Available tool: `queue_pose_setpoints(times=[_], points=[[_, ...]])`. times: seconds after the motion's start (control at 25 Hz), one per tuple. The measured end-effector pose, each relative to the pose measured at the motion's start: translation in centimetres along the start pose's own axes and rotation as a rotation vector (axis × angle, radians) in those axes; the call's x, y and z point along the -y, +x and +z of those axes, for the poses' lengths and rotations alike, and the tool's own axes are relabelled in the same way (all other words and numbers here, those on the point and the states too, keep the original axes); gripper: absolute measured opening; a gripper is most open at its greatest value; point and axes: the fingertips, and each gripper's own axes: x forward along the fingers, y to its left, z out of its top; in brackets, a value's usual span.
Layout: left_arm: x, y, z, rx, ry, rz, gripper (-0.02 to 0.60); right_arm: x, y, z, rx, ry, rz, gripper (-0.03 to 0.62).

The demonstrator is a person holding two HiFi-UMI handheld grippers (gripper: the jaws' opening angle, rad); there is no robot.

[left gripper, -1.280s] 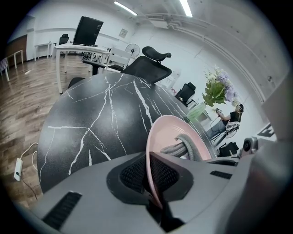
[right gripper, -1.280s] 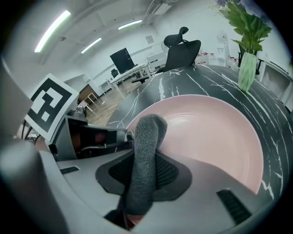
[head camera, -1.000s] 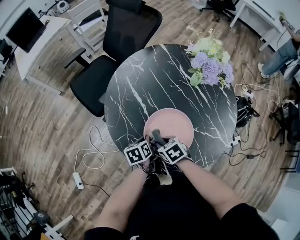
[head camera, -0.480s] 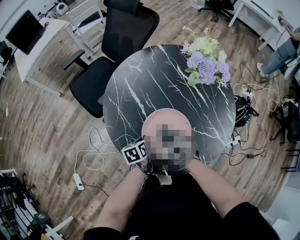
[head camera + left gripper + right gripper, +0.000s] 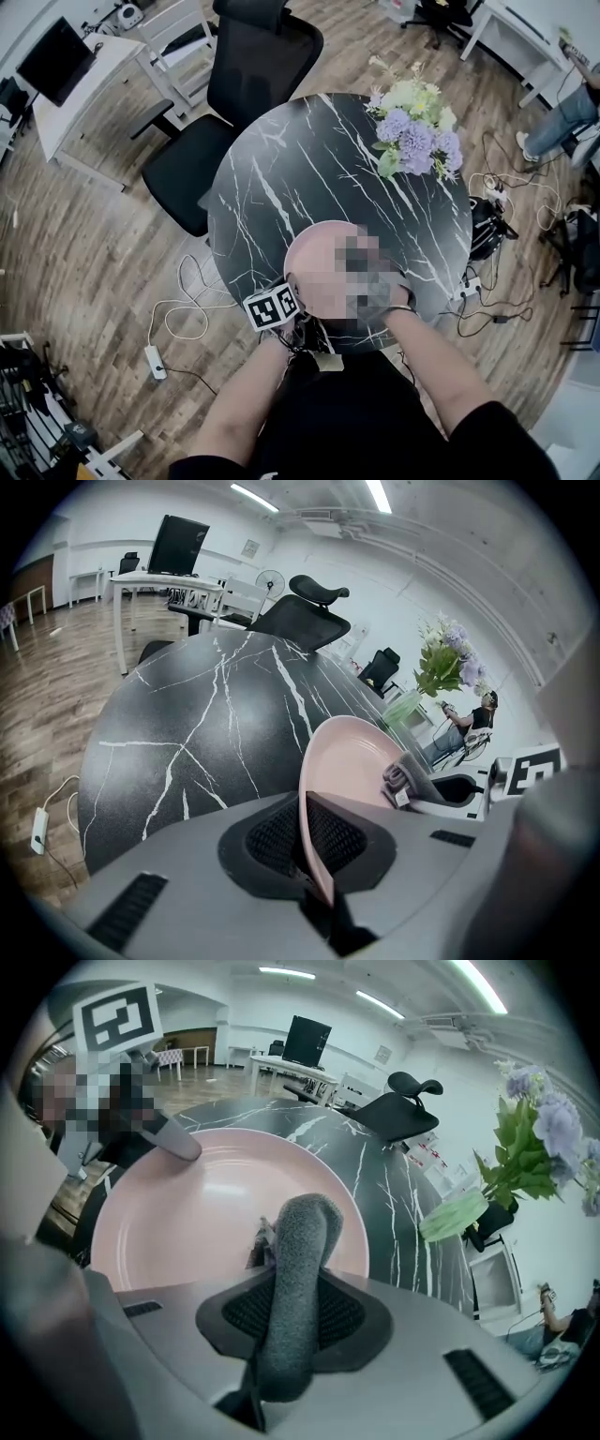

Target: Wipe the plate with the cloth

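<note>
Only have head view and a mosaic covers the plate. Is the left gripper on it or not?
Observer: Yes. The left gripper view shows the left gripper shut on the pink plate, clamping its near rim.
Operator: Right one got the cloth?
Observer: Yes. The right gripper is shut on the grey cloth, with the folded end sticking out past the jaws.
Operator: Where on the plate?
Observer: Over the plate's inside, across from the left gripper's grip. The cloth end looks down on the surface, but contact isn't certain.
</note>
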Motion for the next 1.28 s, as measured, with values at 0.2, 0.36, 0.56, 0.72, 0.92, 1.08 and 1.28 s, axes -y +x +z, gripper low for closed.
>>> queue_pose_setpoints(times=[0.2, 0.36, 0.56, 0.72, 0.92, 1.08, 1.28], points=[[0.0, 0.1, 0.0, -0.003, 0.015, -0.004, 0.034, 1.8, 0.5, 0.1, -0.009, -0.016, -0.029, 0.109], [0.0, 0.0, -0.2, -0.003, 0.010, -0.006, 0.034, 2.6, 0.6, 0.4, -0.006, -0.014, -0.052, 0.110], [0.0, -0.1, -0.2, 0.003, -0.002, -0.005, 0.034, 3.9, 0.1, 1.1, 0.034, 0.017, -0.108, 0.110], [-0.1, -0.2, -0.3, 0.010, -0.018, -0.002, 0.034, 4.9, -0.9, 1.8, 0.090, 0.047, -0.171, 0.110], [-0.1, -0.1, -0.3, 0.018, -0.028, 0.003, 0.034, 5.9, -2.9, 3.6, 0.221, 0.107, -0.236, 0.109], [-0.1, -0.1, -0.2, 0.020, -0.029, 0.004, 0.034, 4.0, -2.7, 4.1, 0.243, 0.322, -0.074, 0.109], [-0.1, -0.2, -0.3, 0.018, -0.033, 0.001, 0.034, 0.2, -1.6, 4.2, 0.215, 0.627, 0.167, 0.109]])
